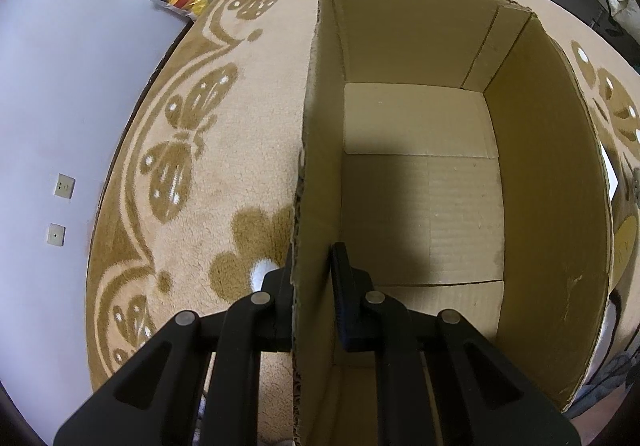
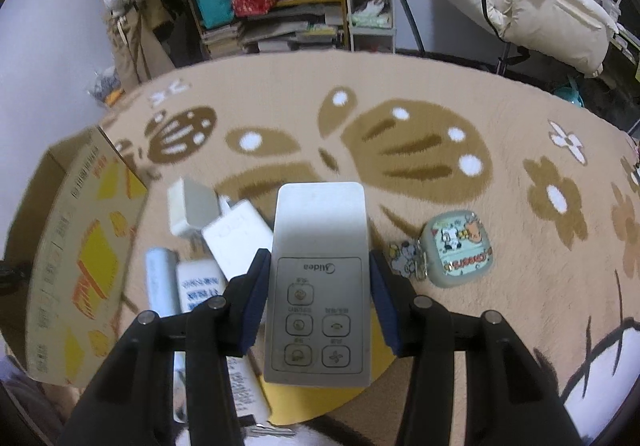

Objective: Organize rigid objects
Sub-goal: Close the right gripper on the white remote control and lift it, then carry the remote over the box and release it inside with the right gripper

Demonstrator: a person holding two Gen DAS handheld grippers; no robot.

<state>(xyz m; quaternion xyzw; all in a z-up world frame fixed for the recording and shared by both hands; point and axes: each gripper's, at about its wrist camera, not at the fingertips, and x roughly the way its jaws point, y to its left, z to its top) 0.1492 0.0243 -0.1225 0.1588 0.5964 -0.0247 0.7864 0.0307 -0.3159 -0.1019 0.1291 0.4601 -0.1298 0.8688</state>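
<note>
An open cardboard box (image 1: 540, 166) stands on the carpet, nothing inside it. My left gripper (image 1: 310, 282) straddles its left wall, one finger outside and one inside, shut on the wall. In the right wrist view my right gripper (image 2: 318, 286) is shut on a white Midea remote (image 2: 320, 230), held above the carpet with its buttons toward the camera. The same box (image 2: 80, 246) shows its printed yellow side at the left. Beside it lie a white charger (image 2: 192, 212), a white adapter (image 2: 236, 242), a pale blue tube (image 2: 162, 282) and a small white packet (image 2: 198, 286).
A cartoon-printed earbud case (image 2: 458, 250) with a keychain charm (image 2: 402, 260) lies on the carpet to the right of the remote. A yellow sheet (image 2: 320, 402) lies under the gripper. Shelves (image 2: 272, 6) and a trolley (image 2: 370, 6) stand beyond the carpet's far edge.
</note>
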